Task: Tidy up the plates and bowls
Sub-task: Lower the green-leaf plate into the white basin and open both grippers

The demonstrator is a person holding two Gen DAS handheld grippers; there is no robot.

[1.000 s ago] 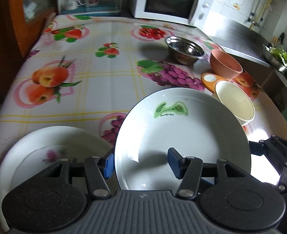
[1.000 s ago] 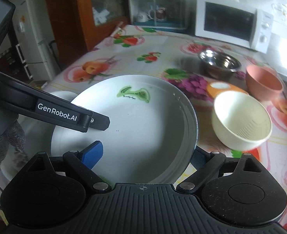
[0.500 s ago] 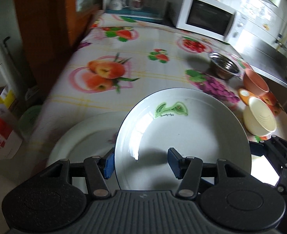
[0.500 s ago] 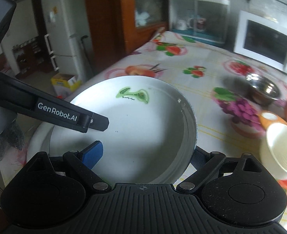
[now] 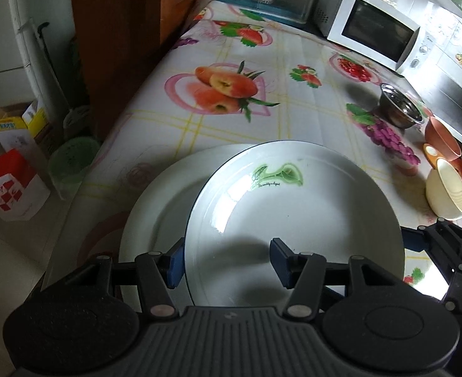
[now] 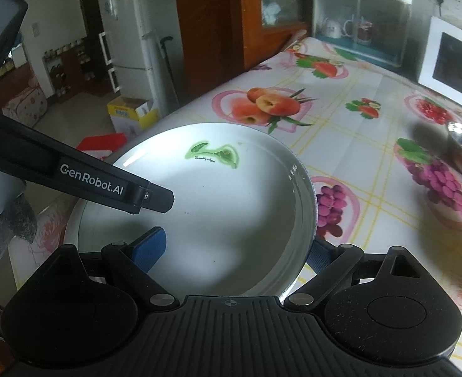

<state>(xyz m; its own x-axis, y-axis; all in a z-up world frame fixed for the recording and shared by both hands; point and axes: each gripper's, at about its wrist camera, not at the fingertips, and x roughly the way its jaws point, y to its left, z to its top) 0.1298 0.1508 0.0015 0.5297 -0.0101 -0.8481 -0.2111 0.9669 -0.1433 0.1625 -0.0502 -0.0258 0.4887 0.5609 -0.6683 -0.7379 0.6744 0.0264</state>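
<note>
A white deep plate with a green leaf mark (image 5: 293,213) (image 6: 218,207) is carried between both grippers. My left gripper (image 5: 227,257) is shut on its left rim, one blue pad outside the rim and one on the inner face. My right gripper (image 6: 234,248) is shut on the right rim in the same way. Under the held plate, a larger white plate (image 5: 158,207) (image 6: 73,229) lies on the fruit-print tablecloth (image 5: 262,116), partly covered. In the right wrist view the left gripper's arm (image 6: 89,179) reaches over the plate.
At the far right stand a steel bowl (image 5: 400,108), a terracotta bowl (image 5: 441,139), a small orange dish (image 5: 430,154) and a cream bowl (image 5: 447,193). A microwave (image 5: 372,28) is at the back. The table's left edge (image 5: 105,163) drops to boxes (image 5: 11,188) and a green bin (image 5: 70,163).
Both grippers carried the leaf plate leftward across the table, over the larger white plate. The bowls have fallen away to the right. The grips have not changed.
</note>
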